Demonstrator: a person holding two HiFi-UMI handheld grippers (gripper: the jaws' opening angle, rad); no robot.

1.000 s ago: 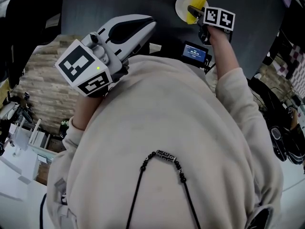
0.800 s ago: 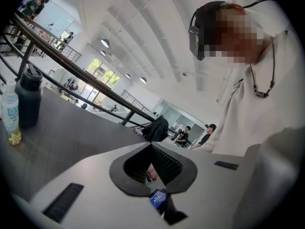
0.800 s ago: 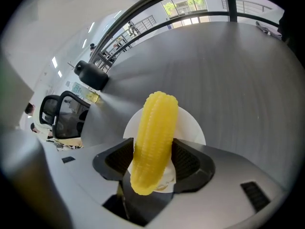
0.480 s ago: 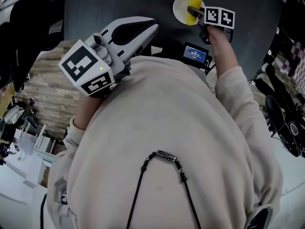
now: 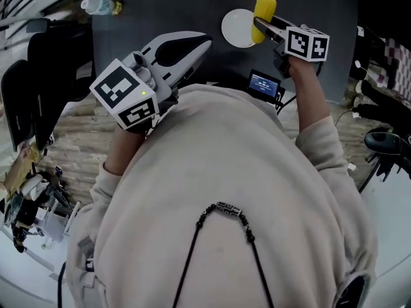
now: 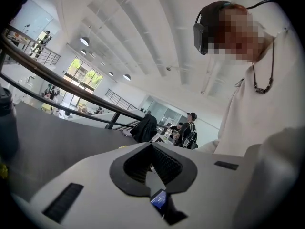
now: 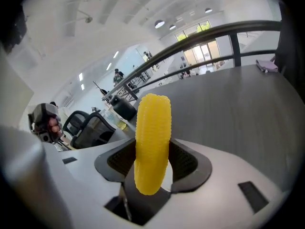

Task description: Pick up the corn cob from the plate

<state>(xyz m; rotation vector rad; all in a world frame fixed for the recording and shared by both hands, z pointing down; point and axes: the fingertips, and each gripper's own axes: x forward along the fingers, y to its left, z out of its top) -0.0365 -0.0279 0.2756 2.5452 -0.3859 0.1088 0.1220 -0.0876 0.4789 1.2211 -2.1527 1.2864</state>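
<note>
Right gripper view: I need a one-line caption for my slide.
Right gripper holds the yellow corn cob upright between its jaws, dark grey table behind.

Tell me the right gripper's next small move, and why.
Probably raise it a little, grip unchanged. The right gripper is clamped on the corn cob near one end, most of the cob standing out past the jaws, and the head view shows the cob right beside the bare plate; extra height should clear it.
</note>
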